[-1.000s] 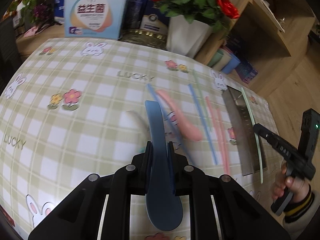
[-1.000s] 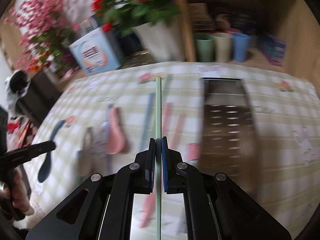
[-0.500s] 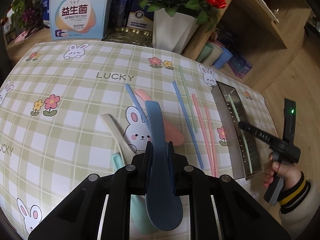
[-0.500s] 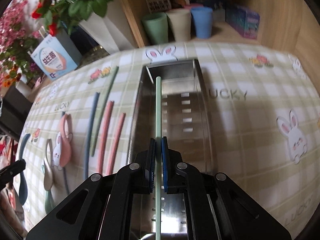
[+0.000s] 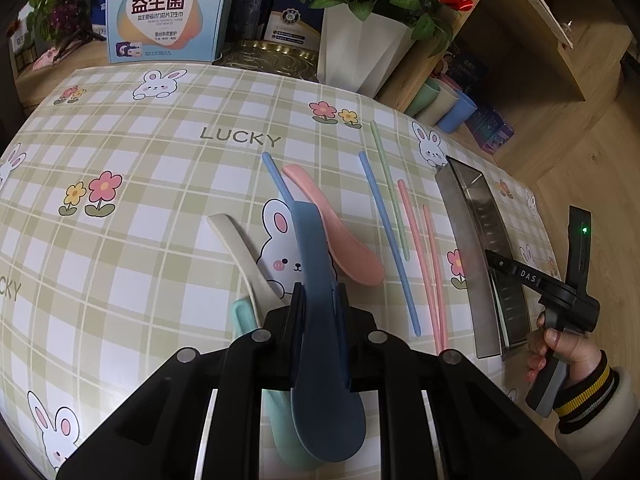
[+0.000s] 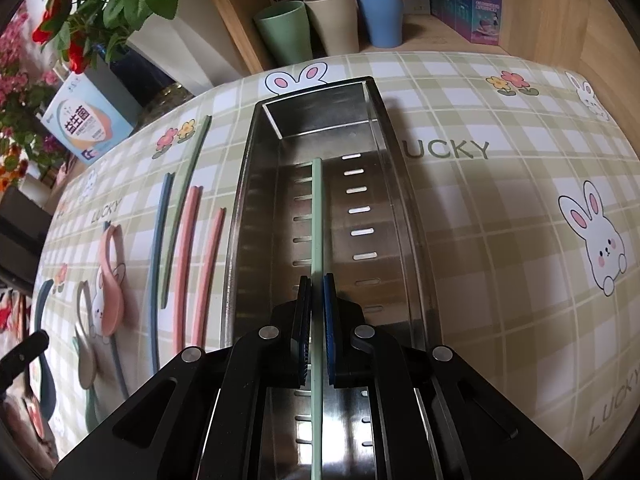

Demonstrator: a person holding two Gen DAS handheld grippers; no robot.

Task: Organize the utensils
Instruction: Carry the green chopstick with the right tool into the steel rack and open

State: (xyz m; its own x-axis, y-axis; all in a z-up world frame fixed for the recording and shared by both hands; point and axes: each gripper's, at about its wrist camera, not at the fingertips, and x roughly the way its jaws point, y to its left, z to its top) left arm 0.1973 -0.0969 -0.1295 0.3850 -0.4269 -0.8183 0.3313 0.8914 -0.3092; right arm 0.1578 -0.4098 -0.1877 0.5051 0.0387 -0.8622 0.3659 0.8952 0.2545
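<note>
Right wrist view: right gripper (image 6: pixel 316 300), clamped on a green chopstick (image 6: pixel 317 216), had dropped into the steel tray (image 6: pixel 256 184), ready for release. Left gripper (image 5: pixel 319 300) gripped a blue spoon (image 5: pixel 320 320).

The bench (image 5: pixel 168 184) wears a green-and-white checked cloth printed with rabbits, flowers and the word LUCKY. Lying on it side by side are a cream spoon (image 5: pixel 244 256), a mint spoon (image 5: pixel 244 316), a pink spoon (image 5: pixel 340 236), two blue chopsticks (image 5: pixel 388 240), one green chopstick (image 5: pixel 390 192) and two pink chopsticks (image 5: pixel 418 252). Just beside the pink pair sits a long steel tray (image 6: pixel 240 208) with a slotted floor, its length running the same way as the chopsticks. At the far edge stand a white flower pot (image 5: pixel 360 52) and a printed box (image 5: pixel 164 12)
</note>
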